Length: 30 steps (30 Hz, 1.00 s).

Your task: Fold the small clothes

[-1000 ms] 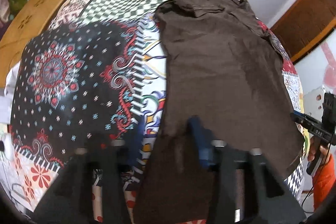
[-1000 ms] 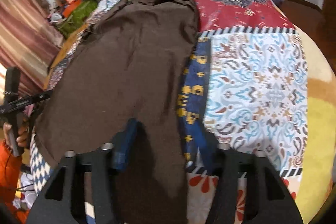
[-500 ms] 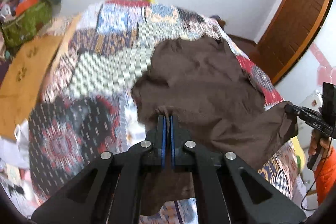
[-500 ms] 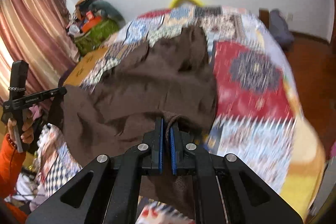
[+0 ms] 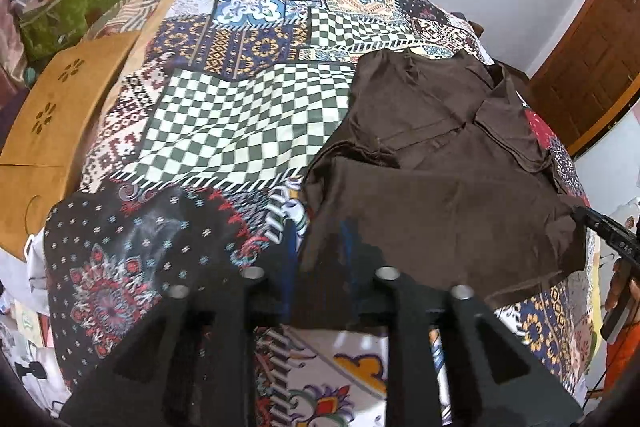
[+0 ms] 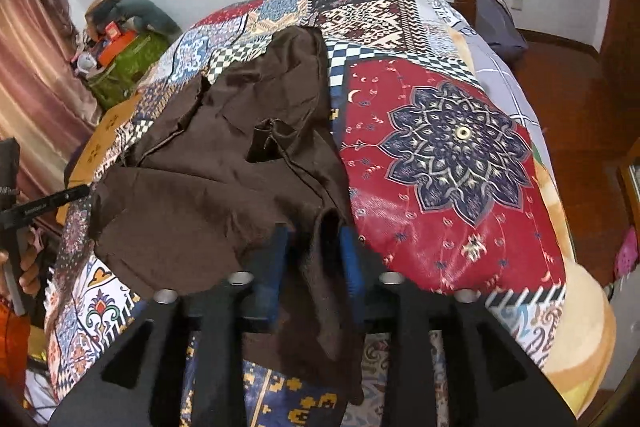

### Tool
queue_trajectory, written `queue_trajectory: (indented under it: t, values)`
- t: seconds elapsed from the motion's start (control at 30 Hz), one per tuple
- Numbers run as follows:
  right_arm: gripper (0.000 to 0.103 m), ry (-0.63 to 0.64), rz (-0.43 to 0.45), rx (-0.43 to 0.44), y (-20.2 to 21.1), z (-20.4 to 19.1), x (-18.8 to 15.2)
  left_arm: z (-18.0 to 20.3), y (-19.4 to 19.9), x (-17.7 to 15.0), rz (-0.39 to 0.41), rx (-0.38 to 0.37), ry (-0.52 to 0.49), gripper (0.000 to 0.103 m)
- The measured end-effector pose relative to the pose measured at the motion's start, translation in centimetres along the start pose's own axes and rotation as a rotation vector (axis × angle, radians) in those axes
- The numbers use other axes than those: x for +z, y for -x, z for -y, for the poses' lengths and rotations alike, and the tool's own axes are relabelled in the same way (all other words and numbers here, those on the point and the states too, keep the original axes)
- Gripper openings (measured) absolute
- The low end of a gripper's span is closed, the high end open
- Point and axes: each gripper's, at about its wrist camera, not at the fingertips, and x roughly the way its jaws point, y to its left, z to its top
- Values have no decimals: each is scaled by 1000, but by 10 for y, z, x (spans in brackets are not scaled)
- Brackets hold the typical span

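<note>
A small dark brown garment point(image 5: 436, 167) lies on the patchwork bedspread point(image 5: 240, 123), its near part folded up over the rest. My left gripper point(image 5: 318, 251) is open, its jaws apart around the garment's near left corner, which drapes over the right finger. In the right wrist view the same garment point(image 6: 224, 167) is rumpled, and my right gripper point(image 6: 314, 259) is open with a loose fold of brown cloth lying between its blue pads point(image 6: 276, 259). The right gripper's tip point(image 5: 600, 227) shows at the garment's right edge in the left wrist view.
A wooden board point(image 5: 52, 131) lies along the bed's left side beside a green bag point(image 5: 68, 11) of clutter. A wooden door point(image 5: 592, 59) stands at the right. A dark bag point(image 6: 496, 23) sits on the floor beyond the bed's far right.
Both grippers shut on the garment's near hem, lifted it, carried it forward over the rest, and have now opened, leaving it folded on the bed.
</note>
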Motion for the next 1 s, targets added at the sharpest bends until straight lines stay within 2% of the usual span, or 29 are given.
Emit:
queue_trajectory:
  t: [0.03,0.1,0.2,0.33,0.57,0.6,0.67,0.7,0.73,0.83,1.0]
  values:
    - [40,-4,15,1,7,2,-4,-2,2,-2,6,5,-2,39]
    - [40,-2,29,-2,18,2,-9,-7,7,-9,14,20,-7,42]
    - [41,0,34,-10,28,5,-16,-17,4,-17,-12,32,5,42]
    - [41,-20,15,-10,28,11,-29,-29,-5,-32,-56,-15,54,42]
    - [41,-84,-45,6,9,20,-51,-19,-26,-43,-101,-61,51,42]
    - [41,-88,-47,11,6,20,-53,-16,-26,-43,-94,-55,39,41]
    - [39,-85,-50,22,2,19,-54,-9,-28,-42,-90,-63,20,24]
    - [27,-79,-47,21,1,17,-55,-7,-28,-41,-94,-69,15,13]
    - [13,-71,-45,23,0,15,-56,-4,-28,-40,-93,-72,8,9]
    - [8,-61,-36,45,3,9,-58,6,-21,-41,-72,-24,-45,7]
    - [7,-37,33,76,32,2,-55,9,9,-44,-19,-18,-55,7]
